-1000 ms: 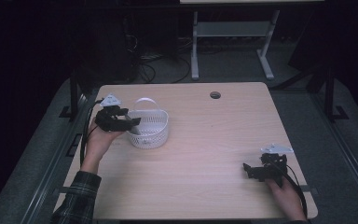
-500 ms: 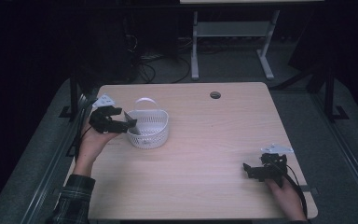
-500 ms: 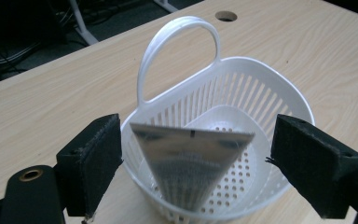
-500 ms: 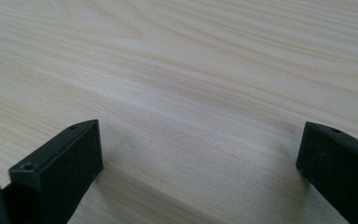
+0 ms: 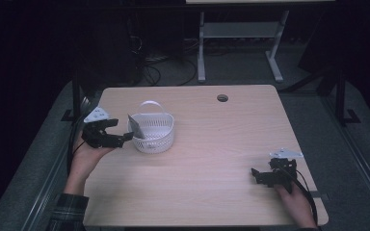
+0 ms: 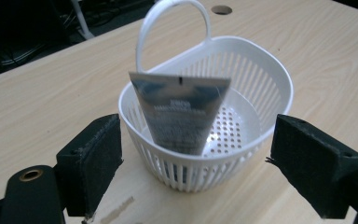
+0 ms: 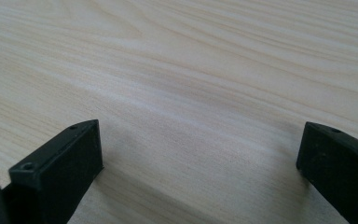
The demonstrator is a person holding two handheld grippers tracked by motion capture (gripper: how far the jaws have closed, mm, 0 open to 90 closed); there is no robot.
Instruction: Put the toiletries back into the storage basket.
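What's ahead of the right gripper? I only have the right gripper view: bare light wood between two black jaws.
Observer: Nothing close. In the high view the right gripper sits near the front right of the light wooden table, far from the white slotted plastic basket at the left.
Operator: Anything in the basket?
Observer: Yes, a flat grey tube stands in it, wide crimped end up, leaning on the near wall.
Operator: Left gripper holding it?
Observer: No. The left gripper is open, its jaws apart on either side of the basket and touching nothing.
Operator: Basket handle?
Observer: The white loop handle stands upright at the far rim.
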